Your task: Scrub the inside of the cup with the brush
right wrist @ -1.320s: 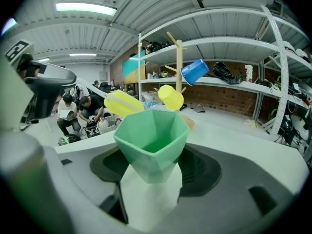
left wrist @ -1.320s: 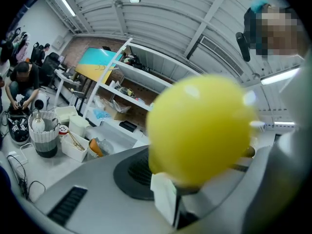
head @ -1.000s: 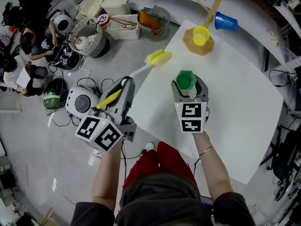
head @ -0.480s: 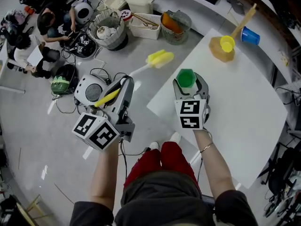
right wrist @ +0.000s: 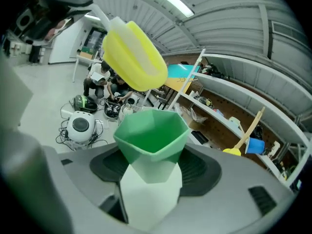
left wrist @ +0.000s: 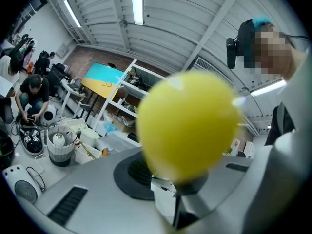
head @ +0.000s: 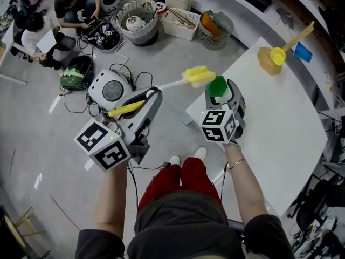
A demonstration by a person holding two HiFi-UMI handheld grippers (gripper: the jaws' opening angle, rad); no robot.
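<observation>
My right gripper (head: 223, 97) is shut on a green faceted cup (head: 217, 86) with a pale lower half, held upright with its mouth open (right wrist: 152, 133). My left gripper (head: 141, 104) is shut on the yellow handle of a brush (head: 126, 109). A white shaft runs from that handle to the brush's yellow sponge head (head: 199, 76). The head hangs just left of and above the cup's rim (right wrist: 135, 57), outside the cup. In the left gripper view the sponge head (left wrist: 187, 126) fills the middle of the picture.
A white table (head: 280, 107) lies to the right, with a tan bowl holding a yellow scoop (head: 276, 55) and a blue cup (head: 302, 52) at its far end. On the floor are baskets (head: 138, 18), a round white appliance (head: 110, 90), cables and seated people (head: 40, 26).
Both grippers have risen and drawn together; the sponge head has moved right, from clear of the cup to just beside its rim. The head camera has swung left.
</observation>
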